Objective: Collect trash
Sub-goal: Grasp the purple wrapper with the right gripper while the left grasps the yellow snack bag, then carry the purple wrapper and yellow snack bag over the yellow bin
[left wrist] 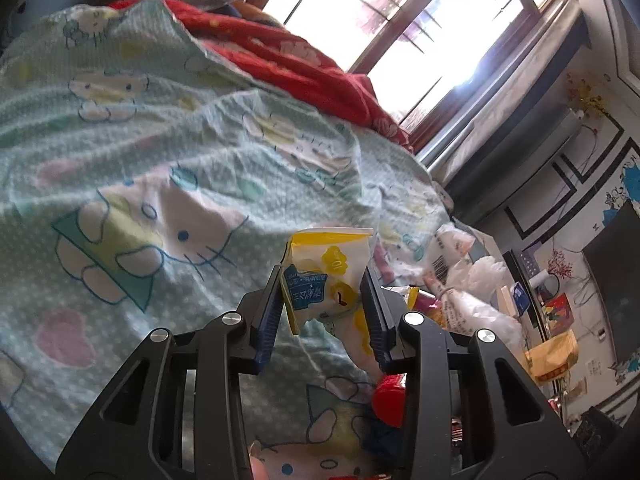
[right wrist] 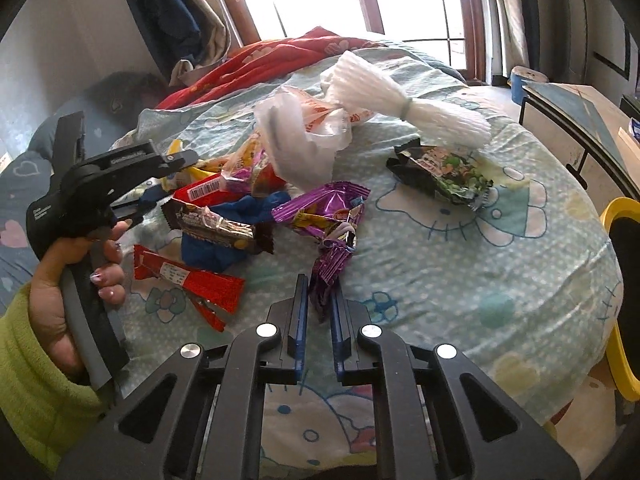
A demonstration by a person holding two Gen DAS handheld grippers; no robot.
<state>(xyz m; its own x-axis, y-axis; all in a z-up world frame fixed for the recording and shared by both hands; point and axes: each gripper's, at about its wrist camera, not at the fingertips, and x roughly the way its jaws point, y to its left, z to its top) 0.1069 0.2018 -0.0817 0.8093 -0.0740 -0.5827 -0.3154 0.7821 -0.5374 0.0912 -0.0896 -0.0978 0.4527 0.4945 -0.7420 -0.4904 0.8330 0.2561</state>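
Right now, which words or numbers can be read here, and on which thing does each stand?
"10", likely: yellow-white packet in the left gripper.
Its blue label: characters too blurred.
Red wrapper: barcode, digits too small.
Green-black packet: print blurred.
Purple wrapper in the right gripper: print unreadable.
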